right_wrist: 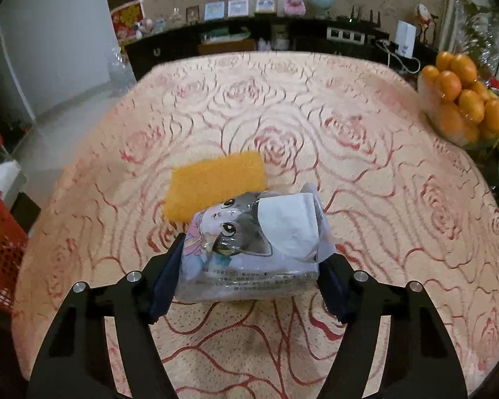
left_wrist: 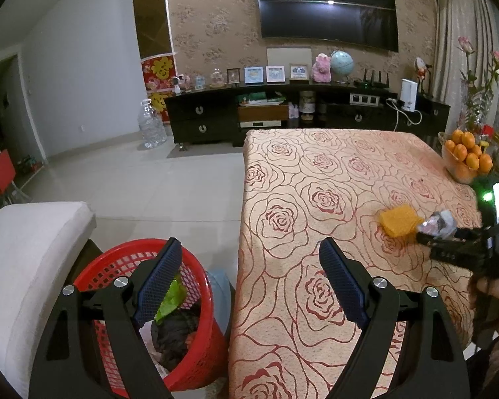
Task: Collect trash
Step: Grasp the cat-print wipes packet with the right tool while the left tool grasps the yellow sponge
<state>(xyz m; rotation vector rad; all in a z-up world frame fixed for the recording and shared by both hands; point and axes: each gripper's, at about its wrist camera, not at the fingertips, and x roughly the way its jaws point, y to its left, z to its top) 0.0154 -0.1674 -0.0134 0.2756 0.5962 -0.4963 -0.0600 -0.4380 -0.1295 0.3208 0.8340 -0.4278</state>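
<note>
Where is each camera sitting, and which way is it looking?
Left wrist: sits on the left gripper, facing the TV wall over the table edge and red basket; its open fingers show, plus the right gripper.
Right wrist: sits on the right gripper, looking across the table; its fingers clamp a tissue pack.
Both see: tissue pack, yellow sponge, oranges.

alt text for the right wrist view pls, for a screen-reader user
The right gripper is closed on a crumpled plastic tissue packet with a cartoon cat print, held just above a table covered in a rose-pattern cloth. An orange sponge lies on the cloth right behind the packet, a bowl of oranges sits at the far right, and a red basket shows at the left edge.
</note>
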